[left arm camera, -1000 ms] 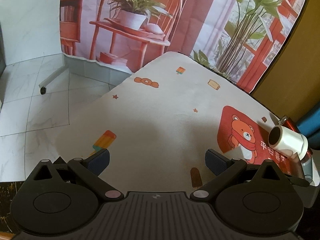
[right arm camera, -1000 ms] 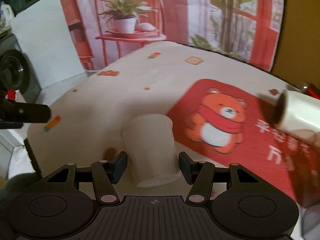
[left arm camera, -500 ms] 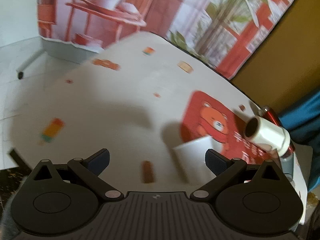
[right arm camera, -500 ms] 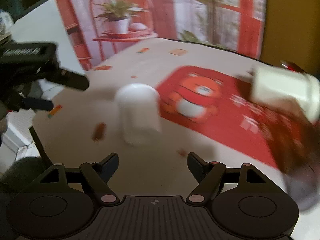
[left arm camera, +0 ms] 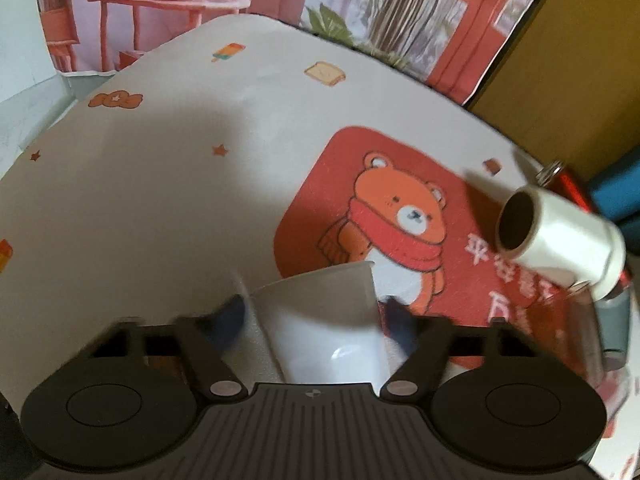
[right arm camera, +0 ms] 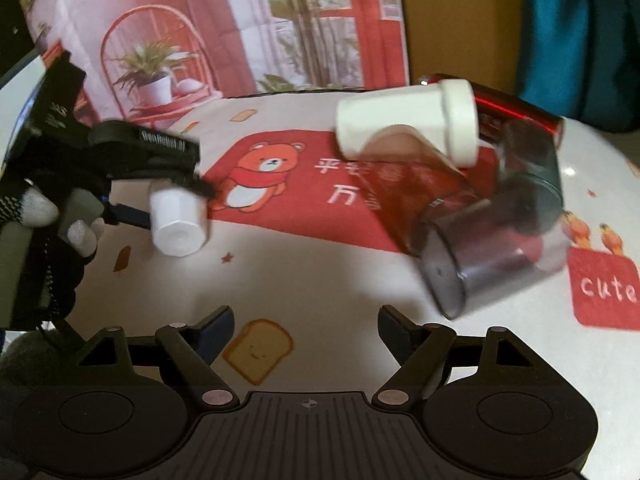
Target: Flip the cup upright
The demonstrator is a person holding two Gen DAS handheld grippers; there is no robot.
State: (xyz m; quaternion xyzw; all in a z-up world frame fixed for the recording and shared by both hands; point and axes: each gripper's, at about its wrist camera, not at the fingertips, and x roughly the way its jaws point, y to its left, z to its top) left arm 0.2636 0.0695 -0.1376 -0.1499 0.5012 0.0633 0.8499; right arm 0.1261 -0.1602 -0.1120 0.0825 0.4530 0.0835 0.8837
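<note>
The white cup (left arm camera: 332,328) sits between the fingers of my left gripper (left arm camera: 316,316), which close on its sides. In the right wrist view the cup (right arm camera: 178,220) is tilted with its base toward the camera, held by the left gripper (right arm camera: 160,200) just above the table's left side. My right gripper (right arm camera: 306,330) is open and empty, low over the tablecloth near a toast print, well right of the cup.
A red bear mat (left arm camera: 400,216) lies mid-table. A white roll (left arm camera: 560,236) and transparent containers (right arm camera: 500,232) lie on the right, with a red can (right arm camera: 516,112) behind. The table edge curves at left and back.
The right gripper let go of the cup and drew back to the right. The left gripper moved in, closed on the cup and tilted it off the table.
</note>
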